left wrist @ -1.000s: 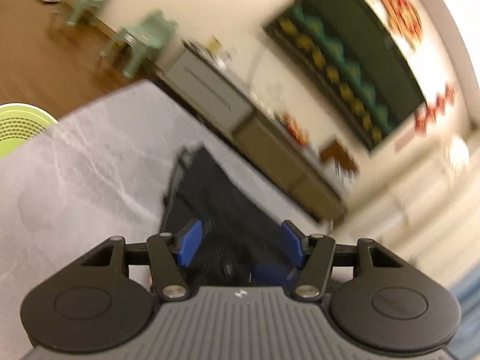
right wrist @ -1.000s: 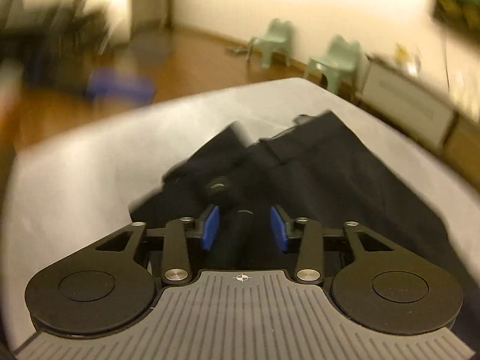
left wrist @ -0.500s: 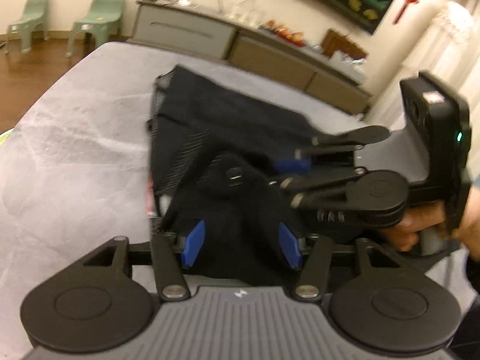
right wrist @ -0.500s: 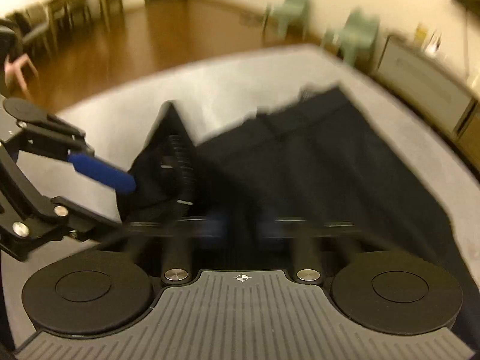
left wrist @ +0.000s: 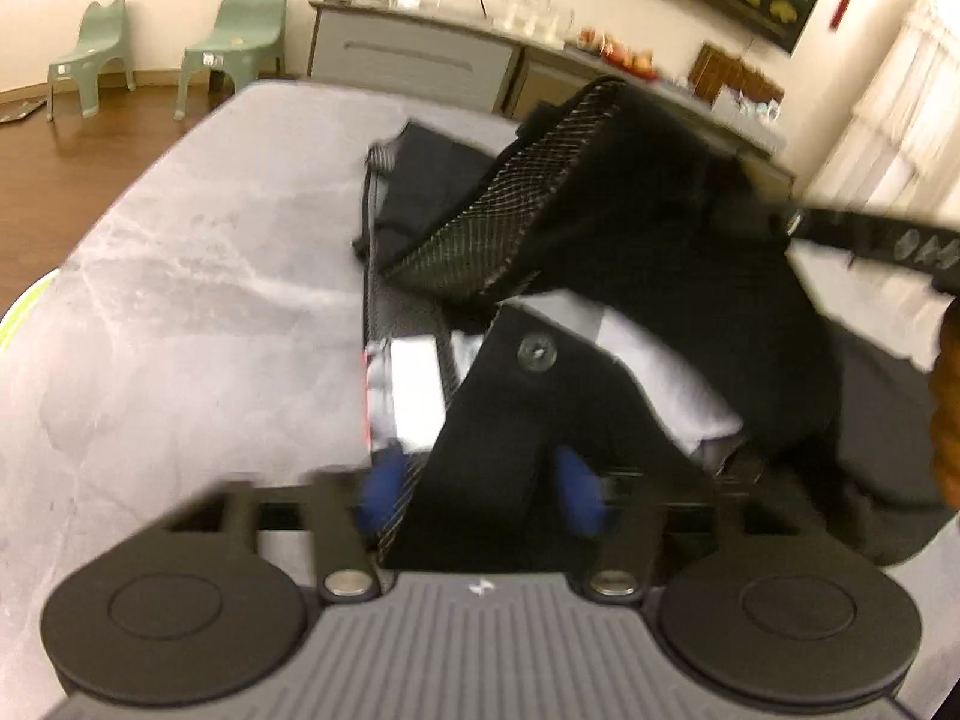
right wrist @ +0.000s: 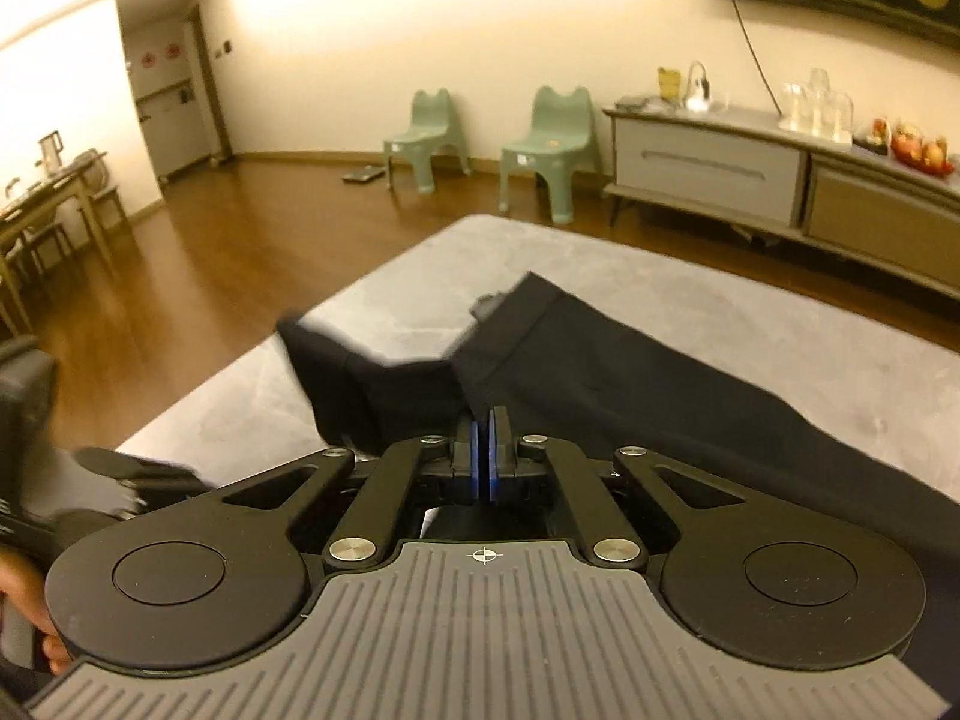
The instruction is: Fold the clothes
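The trousers [right wrist: 630, 384] are lying on the grey table [left wrist: 180, 300], with the legs stretching to the far side and the waist at the near end. The right gripper [right wrist: 483, 456] is pinching its two blue pads fully together. A fold of the black cloth is sitting just beyond the tips, and the left view shows the waistband pulled up toward this gripper, so I judge that it is gripping the cloth, probably to lift the waist and carry it over.

The left gripper [left wrist: 480, 489] is holding its pads wide apart, and the buttoned flap of the waist [left wrist: 534, 360] is passing between them without being squeezed. It is blurred, so I cannot tell if the pads are touching the cloth. I think it is positioning itself to take the other waist corner.

The mesh lining [left wrist: 510, 210] is showing because the waistband is being turned up. The fold itself is not yet made. Two green chairs [right wrist: 492, 132] are standing far behind.
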Demonstrator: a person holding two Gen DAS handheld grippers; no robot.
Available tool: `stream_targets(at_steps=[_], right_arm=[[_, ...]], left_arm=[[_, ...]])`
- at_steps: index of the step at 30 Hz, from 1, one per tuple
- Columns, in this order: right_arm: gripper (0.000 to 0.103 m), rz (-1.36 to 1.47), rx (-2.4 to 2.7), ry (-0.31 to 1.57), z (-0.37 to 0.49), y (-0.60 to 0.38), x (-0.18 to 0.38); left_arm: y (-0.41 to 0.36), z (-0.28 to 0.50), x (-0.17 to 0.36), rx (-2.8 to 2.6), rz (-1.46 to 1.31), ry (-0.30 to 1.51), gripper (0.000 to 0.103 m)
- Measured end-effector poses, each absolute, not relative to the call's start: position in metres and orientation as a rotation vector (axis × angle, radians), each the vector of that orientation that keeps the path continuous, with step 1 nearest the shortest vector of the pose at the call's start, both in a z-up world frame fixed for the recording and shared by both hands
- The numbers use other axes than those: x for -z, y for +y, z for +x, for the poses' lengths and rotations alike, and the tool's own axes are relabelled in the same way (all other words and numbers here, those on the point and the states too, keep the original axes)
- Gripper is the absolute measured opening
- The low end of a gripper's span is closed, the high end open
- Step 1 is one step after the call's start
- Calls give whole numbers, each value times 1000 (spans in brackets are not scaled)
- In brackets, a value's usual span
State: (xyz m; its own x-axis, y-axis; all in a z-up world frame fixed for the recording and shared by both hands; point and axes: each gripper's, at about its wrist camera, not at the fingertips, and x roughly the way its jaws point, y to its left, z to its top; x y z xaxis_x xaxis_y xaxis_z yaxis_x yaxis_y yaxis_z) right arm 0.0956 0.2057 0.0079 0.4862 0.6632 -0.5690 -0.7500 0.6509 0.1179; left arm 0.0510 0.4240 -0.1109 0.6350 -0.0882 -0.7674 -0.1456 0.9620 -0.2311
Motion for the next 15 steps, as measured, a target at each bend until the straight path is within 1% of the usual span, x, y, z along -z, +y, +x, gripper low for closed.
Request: stream_targets(at_steps=[2,4,5,7,8,9,11,12,14,15], right_arm=[[1,-146,-863,565,91,220,-11],[1,-146,-860,504,76,223,-17],[2,-154,-863,482,68,225,-18],[3,-191,-900,494,51,232,-6],[10,-220,-927,521,43,238,5],[23,-262,-965,559,35,245,19],[29,-375,-1074,662,19,257,46],[35,-407,-1097,669,12,256,52],[44,-397,-1080,644,5,240,50],[47,-387,-1071,633,2,231,48]], left_arm=[[435,43,110,-100,-317,900,15],[448,33,109,-147,-391,912,15],[451,28,110,-152,-422,920,16],[455,26,111,-158,-479,924,25],[456,22,109,-163,-502,916,27],[458,18,105,-166,-527,898,30],[467,7,97,-171,-598,846,36],[473,-1,94,-162,-642,811,45],[480,-15,88,-133,-721,755,54],[483,-19,86,-113,-758,733,55]])
